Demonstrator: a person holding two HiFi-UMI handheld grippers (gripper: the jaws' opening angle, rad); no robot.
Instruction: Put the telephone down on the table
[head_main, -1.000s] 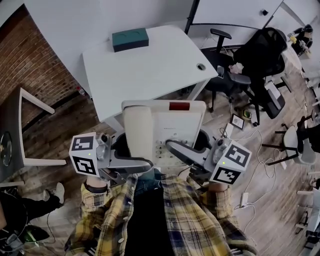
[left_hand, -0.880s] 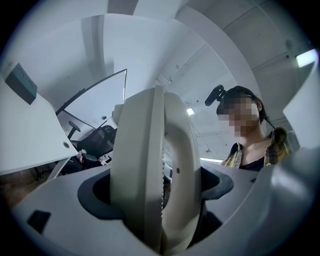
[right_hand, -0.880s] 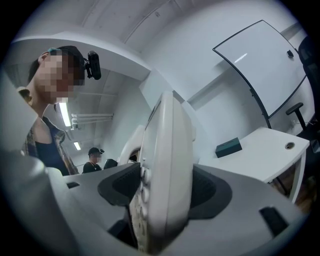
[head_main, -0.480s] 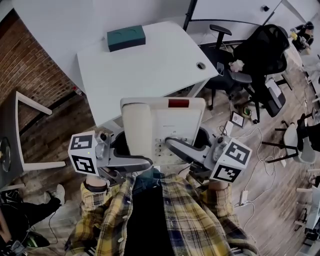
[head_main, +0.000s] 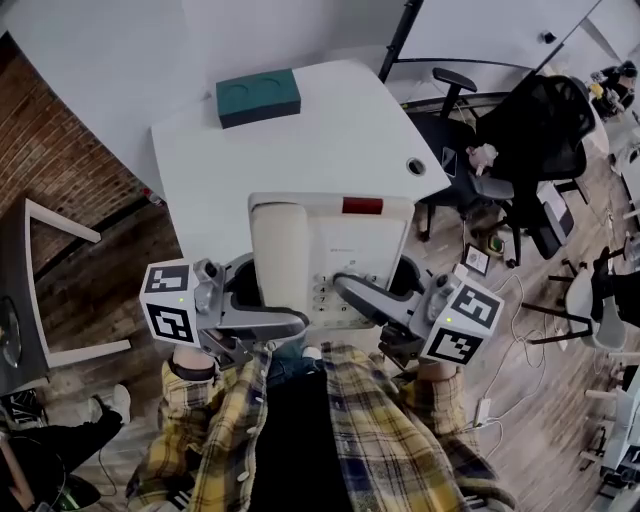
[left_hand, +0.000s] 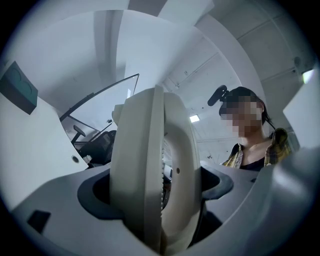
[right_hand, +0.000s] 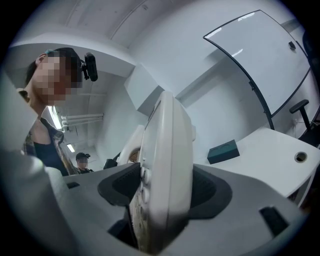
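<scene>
Shift: counter (head_main: 330, 130) now reaches further under the telephone (head_main: 330, 240).
Left gripper (head_main: 292, 324): jaws clamped on its near-left edge.
Right gripper (head_main: 345, 290): jaws clamped on its keypad end.
Telephone: airborne, face up, far end over the counter's edge.
Counter: ahead and below, 2 grippers equally near.

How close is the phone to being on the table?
Done: the phone is lifted, gripped by the left tongs and right tongs. In hand: it hangs in the air at the near edge of the table. Left: set it on the white top and let go.
</scene>
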